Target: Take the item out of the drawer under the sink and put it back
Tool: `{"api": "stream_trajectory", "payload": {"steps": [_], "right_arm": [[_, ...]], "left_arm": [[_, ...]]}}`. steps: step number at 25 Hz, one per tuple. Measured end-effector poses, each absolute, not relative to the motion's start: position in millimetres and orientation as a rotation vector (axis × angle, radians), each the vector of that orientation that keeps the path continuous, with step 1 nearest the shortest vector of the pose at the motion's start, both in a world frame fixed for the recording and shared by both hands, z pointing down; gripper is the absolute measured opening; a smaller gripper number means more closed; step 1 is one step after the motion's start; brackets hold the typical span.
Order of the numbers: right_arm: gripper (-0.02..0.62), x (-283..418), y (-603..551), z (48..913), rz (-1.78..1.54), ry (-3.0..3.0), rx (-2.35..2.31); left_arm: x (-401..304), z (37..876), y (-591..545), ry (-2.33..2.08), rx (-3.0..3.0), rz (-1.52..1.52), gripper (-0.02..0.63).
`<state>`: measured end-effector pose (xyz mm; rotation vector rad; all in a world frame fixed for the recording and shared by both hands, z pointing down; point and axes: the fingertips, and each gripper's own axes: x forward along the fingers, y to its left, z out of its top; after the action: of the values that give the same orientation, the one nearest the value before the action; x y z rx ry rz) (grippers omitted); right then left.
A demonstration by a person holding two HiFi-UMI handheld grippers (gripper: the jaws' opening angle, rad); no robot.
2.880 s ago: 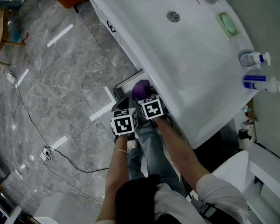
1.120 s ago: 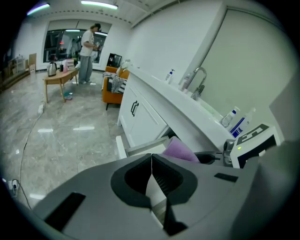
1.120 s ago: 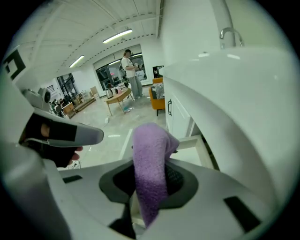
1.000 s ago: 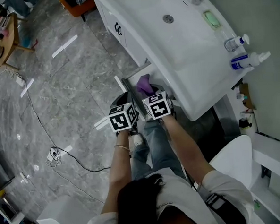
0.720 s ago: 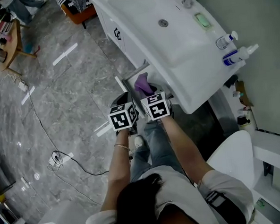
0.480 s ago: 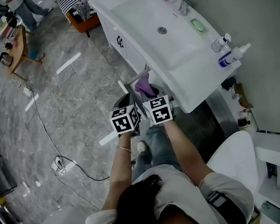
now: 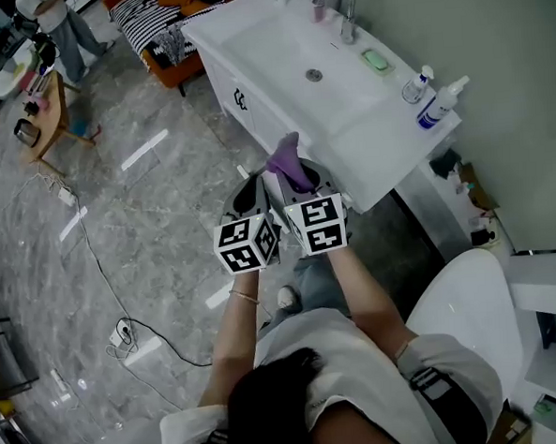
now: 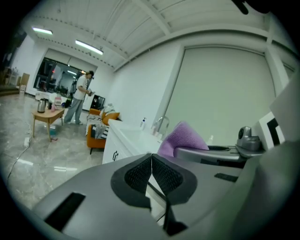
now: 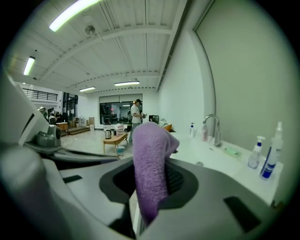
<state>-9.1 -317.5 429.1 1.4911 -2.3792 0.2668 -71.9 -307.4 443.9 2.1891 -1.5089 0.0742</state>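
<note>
Removal step looks complete: right gripper pinches purple cloth, held up near sink. Left gripper pressed together, empty. Next: lower cloth into drawer, release.

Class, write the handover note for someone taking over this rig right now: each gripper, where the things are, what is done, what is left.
Left gripper: jaws shut, nothing between them.
Right gripper: shut on the purple cloth, which stands up out of the jaws.
Where: both grippers are held side by side in the air at the front of the sink. The drawer is hidden behind them in the head view.
Done: the cloth is out of the drawer.
Left: put it back in the drawer and let go.
</note>
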Motion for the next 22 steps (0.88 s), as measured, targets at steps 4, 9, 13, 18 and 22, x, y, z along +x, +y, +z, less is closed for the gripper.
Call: {"api": "stream_trajectory", "payload": {"steps": [4, 9, 13, 18, 22], "right_arm": [[0.103, -7, -306, 402, 0.175, -2.407, 1.523], [0.104, -7, -283, 388, 0.116, -2.415, 1.55], [0.104, -6, -273, 383, 0.082, -2.419, 1.558], [0.104, -4, -268, 379, 0.086, -2.427, 1.572], [0.104, -3, -266, 373, 0.078, -2.446, 1.589]], "left_arm": [[-67, 405, -297, -1.543, 2.297, -0.022, 0.005], [-63, 394, -277, -1.544, 2.327, -0.028, 0.005], [-63, 389, -270, -1.555, 2.339, -0.039, 0.005], [-60, 387, -266, -1.557, 2.343, -0.034, 0.005], [-57, 387, -264, -1.555, 2.345, -0.026, 0.005]]}}
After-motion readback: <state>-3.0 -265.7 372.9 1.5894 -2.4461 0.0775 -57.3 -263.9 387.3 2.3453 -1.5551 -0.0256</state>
